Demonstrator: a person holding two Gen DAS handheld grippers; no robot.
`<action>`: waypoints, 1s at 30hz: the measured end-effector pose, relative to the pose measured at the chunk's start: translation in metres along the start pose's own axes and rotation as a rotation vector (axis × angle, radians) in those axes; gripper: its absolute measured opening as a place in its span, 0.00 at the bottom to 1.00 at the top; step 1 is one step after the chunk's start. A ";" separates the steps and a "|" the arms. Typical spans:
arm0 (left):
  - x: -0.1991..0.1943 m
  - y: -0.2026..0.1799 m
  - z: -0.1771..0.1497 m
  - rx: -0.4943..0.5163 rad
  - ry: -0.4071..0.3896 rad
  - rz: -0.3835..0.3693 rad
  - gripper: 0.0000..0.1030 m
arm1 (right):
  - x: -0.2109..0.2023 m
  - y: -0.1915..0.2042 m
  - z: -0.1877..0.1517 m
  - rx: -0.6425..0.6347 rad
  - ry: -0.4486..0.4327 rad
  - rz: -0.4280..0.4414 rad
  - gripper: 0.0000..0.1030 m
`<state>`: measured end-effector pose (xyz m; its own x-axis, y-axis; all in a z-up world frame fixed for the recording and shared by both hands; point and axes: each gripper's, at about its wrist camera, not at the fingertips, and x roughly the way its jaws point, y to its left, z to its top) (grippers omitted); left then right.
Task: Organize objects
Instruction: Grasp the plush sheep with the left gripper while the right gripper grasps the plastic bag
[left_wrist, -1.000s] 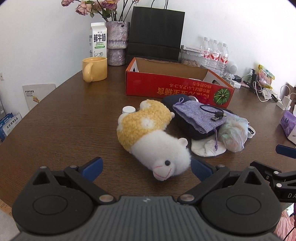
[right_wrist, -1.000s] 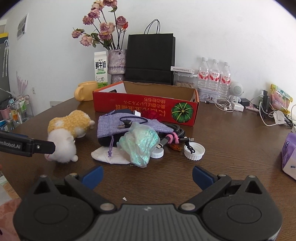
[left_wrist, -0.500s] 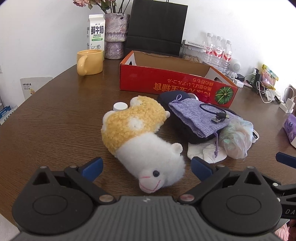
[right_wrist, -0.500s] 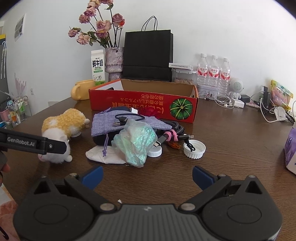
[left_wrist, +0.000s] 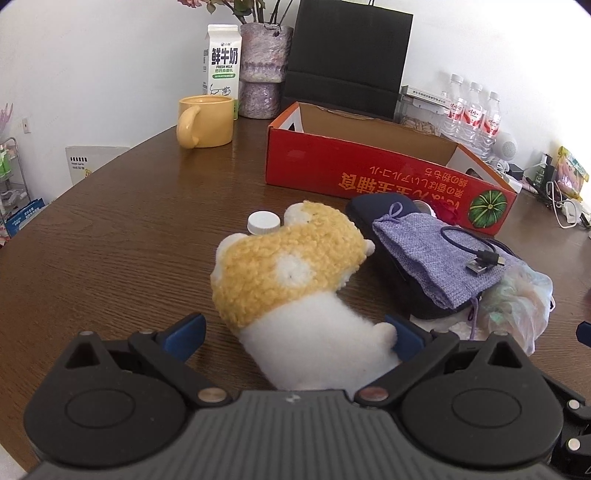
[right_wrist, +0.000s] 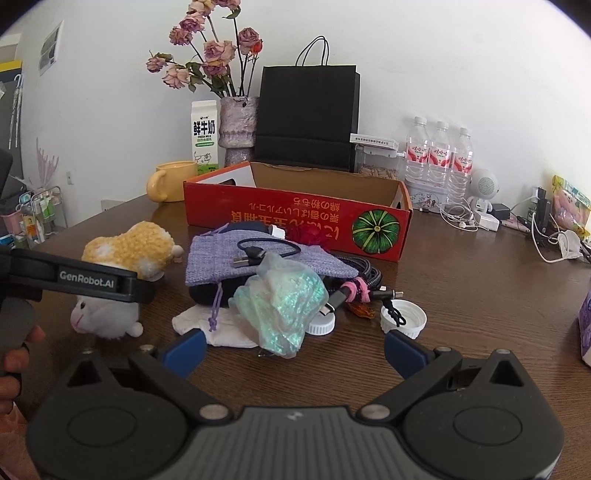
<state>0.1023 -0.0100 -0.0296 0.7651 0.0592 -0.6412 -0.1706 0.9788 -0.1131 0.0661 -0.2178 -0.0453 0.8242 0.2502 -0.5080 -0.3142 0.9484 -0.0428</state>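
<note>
The plush toy (left_wrist: 295, 280) is positioned on the table (left_wrist: 110, 251) with its white head between the spread jaws of the left gripper (left_wrist: 295, 338), while the right gripper (right_wrist: 293, 350) is held with jaws spread before the iridescent bag (right_wrist: 284, 299).

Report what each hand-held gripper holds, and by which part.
Neither holds anything. The left hand-held gripper is open around the plush toy's white head end, not closed. The right hand-held gripper is open and empty.
</note>
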 end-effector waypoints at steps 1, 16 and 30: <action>0.001 0.001 0.000 -0.006 0.002 0.002 1.00 | 0.002 0.001 0.001 -0.008 -0.001 0.001 1.00; 0.000 0.010 0.000 -0.014 -0.017 0.014 1.00 | 0.031 0.009 0.018 -0.140 -0.013 0.025 0.68; 0.003 0.013 0.000 -0.024 -0.006 -0.020 1.00 | 0.032 0.007 0.014 -0.093 -0.019 0.059 0.42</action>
<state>0.1023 0.0033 -0.0331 0.7723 0.0413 -0.6339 -0.1700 0.9749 -0.1435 0.0970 -0.2003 -0.0503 0.8113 0.3098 -0.4958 -0.4042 0.9100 -0.0928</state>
